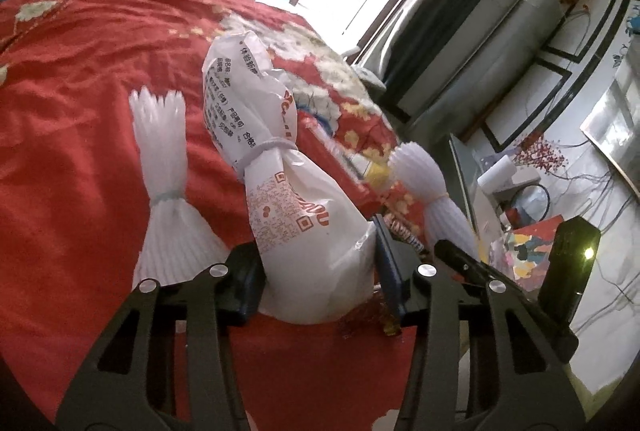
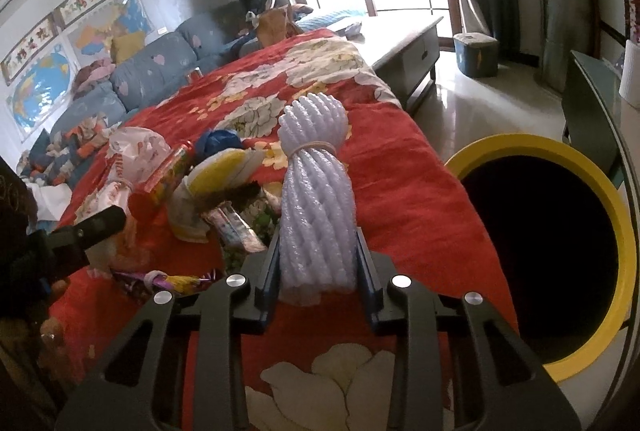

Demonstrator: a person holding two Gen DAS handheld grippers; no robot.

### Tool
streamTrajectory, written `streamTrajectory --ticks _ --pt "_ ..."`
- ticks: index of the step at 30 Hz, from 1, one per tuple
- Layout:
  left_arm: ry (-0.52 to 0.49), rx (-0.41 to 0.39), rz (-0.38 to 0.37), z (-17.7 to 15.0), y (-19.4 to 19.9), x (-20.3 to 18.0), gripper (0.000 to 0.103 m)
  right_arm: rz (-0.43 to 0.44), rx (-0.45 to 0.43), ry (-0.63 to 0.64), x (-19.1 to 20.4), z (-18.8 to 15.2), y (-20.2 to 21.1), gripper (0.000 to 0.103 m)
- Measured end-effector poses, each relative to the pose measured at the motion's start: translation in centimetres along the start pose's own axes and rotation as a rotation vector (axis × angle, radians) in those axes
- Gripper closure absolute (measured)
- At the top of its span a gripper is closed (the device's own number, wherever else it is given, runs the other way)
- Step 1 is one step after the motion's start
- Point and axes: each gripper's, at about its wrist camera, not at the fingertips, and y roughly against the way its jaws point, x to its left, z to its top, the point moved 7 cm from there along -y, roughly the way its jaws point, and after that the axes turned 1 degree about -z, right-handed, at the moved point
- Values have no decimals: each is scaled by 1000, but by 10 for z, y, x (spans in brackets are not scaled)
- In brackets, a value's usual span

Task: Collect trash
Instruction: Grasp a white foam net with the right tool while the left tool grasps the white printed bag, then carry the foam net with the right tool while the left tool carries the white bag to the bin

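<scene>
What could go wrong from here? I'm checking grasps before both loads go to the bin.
The white foam net bundle is pinched only at its lower end by the right gripper, so it may flop or slip before reaching the yellow-rimmed bin. The printed plastic bag in the left gripper is soft and could squeeze out.

- The left gripper (image 1: 320, 271) sits at 6 o'clock of its own view, fingers pointing toward 12 — clamped on a white plastic bag (image 1: 296, 215), one finger pressed to each side.
- The right gripper (image 2: 318, 271), likewise at 6 o'clock and pointing toward 12, is closed on a white foam net bundle (image 2: 316, 207) — both fingers touch it.
</scene>
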Motion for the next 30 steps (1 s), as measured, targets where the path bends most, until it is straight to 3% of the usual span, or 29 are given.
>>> streamTrajectory --ticks 14,30 --pt "-58 -94 -23 21 29 -20 64 11 -68 17 3 16 26 73" --pt "-155 -91 -81 16 26 -64 64 -4 -138 -5 -14 32 52 73"
